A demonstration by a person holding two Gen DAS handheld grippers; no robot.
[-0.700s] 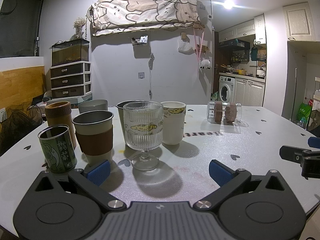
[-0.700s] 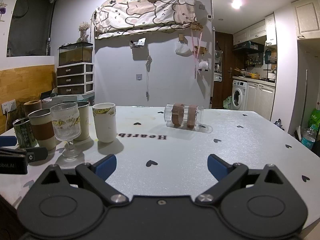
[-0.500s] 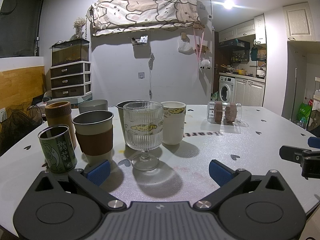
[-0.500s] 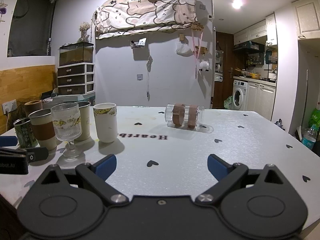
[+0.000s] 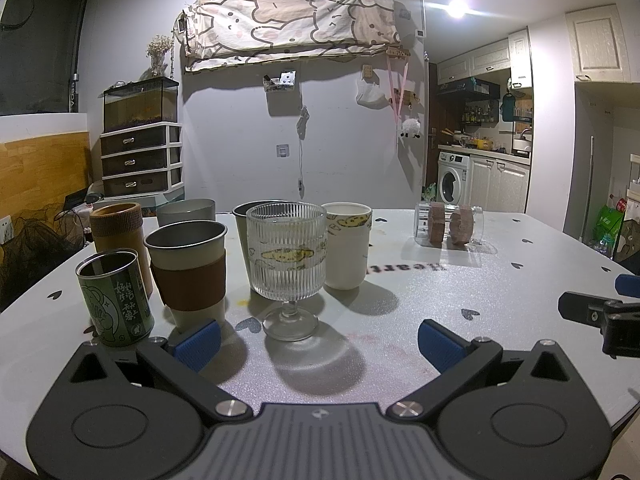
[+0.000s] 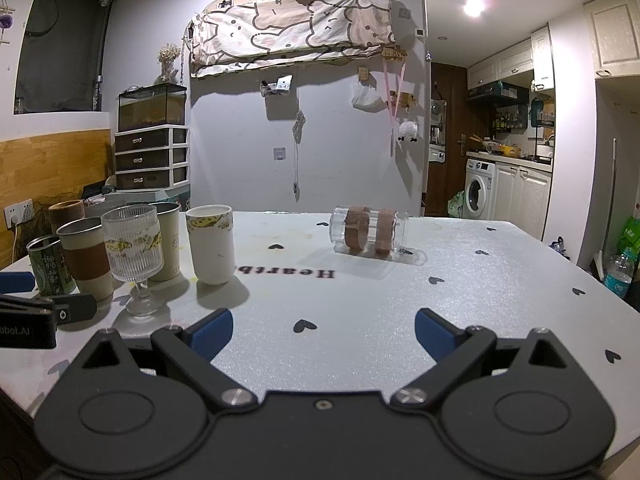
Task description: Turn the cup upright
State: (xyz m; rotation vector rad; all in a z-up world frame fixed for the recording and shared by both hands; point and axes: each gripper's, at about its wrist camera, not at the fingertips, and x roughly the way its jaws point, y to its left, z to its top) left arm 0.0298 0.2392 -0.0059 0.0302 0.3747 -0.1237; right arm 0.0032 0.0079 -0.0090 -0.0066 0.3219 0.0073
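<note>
A clear glass cup with two brown bands (image 6: 368, 233) lies on its side on the white table, far ahead of my right gripper (image 6: 323, 333), which is open and empty. The cup also shows in the left wrist view (image 5: 448, 226), at the far right. My left gripper (image 5: 318, 343) is open and empty, just in front of a ribbed stemmed glass (image 5: 287, 264) that stands upright.
Several upright cups stand in a group at the left: a green tin (image 5: 115, 286), a steel cup with a brown sleeve (image 5: 187, 274), a white cup (image 5: 346, 249), a brown tumbler (image 5: 116, 226). The table (image 6: 460, 296) has heart marks and an edge near the right.
The right gripper has shifted slightly to the left and forward. The left gripper and the cups have not moved.
</note>
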